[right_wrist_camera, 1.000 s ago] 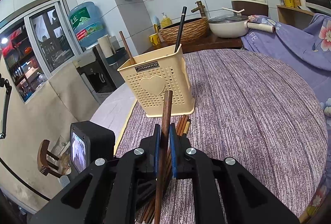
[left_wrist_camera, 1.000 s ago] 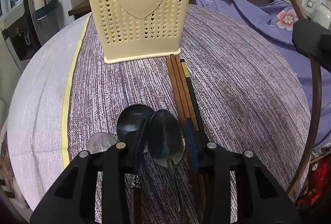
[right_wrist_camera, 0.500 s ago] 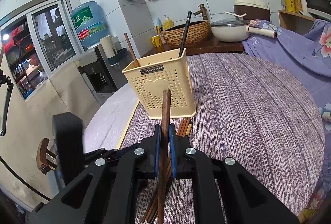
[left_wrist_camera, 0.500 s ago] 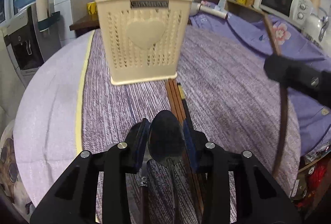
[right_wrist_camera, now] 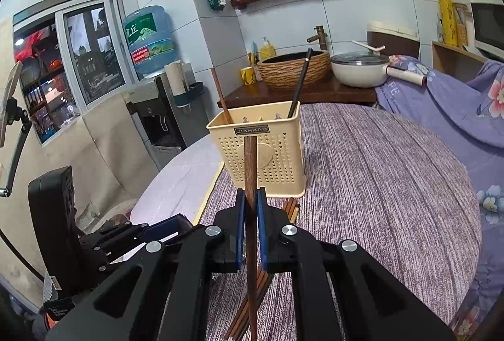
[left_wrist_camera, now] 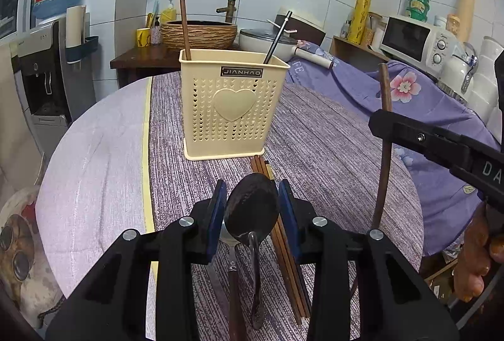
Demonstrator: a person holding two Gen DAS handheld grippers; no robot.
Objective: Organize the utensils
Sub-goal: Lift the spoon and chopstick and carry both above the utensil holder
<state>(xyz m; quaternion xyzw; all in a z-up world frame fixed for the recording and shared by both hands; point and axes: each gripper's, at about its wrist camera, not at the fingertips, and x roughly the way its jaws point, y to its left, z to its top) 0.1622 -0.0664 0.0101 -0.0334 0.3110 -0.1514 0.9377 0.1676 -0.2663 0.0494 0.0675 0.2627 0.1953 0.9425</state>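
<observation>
Right gripper [right_wrist_camera: 250,208] jaws clamp a wooden chopstick [right_wrist_camera: 251,164] mid-shaft; left gripper [left_wrist_camera: 252,199] jaws pinch a metal spoon [left_wrist_camera: 252,208] by its bowl. Judged: chopstick light, stiff; spoon slick, may pivot. Holder [left_wrist_camera: 233,107] ahead.

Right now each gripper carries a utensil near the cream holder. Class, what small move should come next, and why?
Probably carry the right gripper forward and up over the cream holder, then lower the wooden chopstick in. It is already clamped upright and lines up with the holder's front wall, whose top is open. The left gripper with its spoon sits farther back.
</observation>
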